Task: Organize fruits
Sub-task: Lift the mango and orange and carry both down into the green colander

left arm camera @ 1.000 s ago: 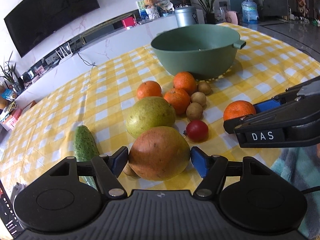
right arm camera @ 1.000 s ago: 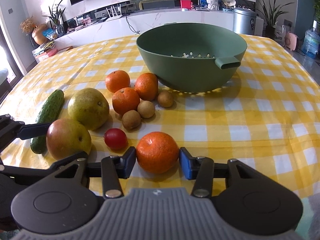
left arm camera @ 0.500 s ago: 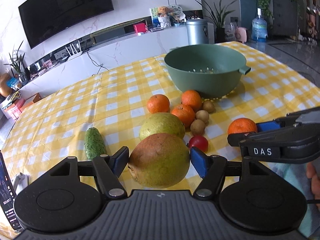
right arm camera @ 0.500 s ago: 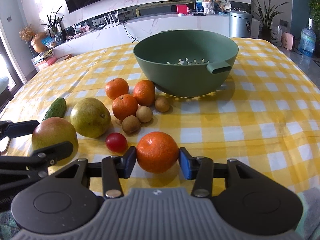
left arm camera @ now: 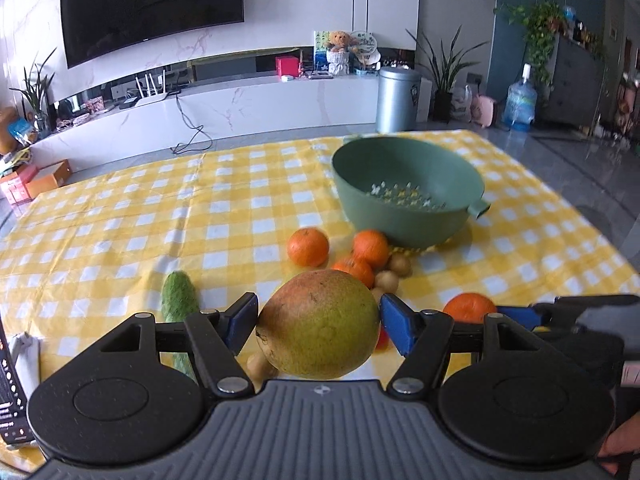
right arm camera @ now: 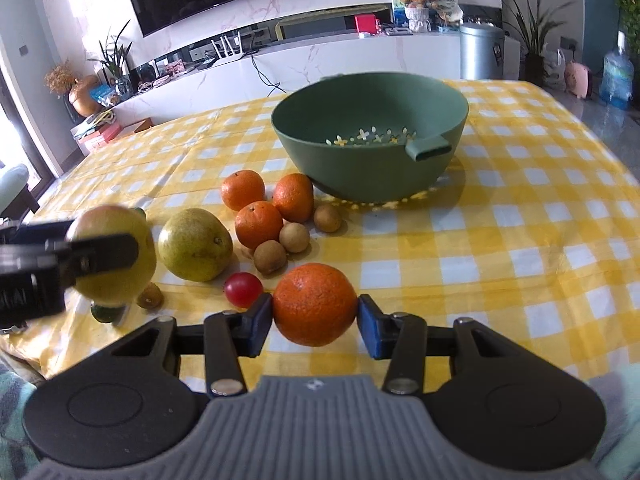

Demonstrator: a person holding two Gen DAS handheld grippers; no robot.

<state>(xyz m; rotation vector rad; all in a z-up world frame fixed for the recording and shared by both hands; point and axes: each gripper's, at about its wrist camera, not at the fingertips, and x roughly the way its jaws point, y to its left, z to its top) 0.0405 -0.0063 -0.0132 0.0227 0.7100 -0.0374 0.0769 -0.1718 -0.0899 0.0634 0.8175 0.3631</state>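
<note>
Left wrist view is showing the left claw (left arm camera: 318, 326) gripping the mango (left arm camera: 318, 324), now lifted higher off the surface (left arm camera: 240, 216); the right claw (right arm camera: 315, 318) is likewise raising its clamped orange (right arm camera: 315, 309).

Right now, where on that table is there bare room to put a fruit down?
The checked cloth right of the green colander is bare, as is the stretch left of it behind the cucumber. It is crowded in front of the colander: three oranges, a pear, small brown fruits and a red one.
</note>
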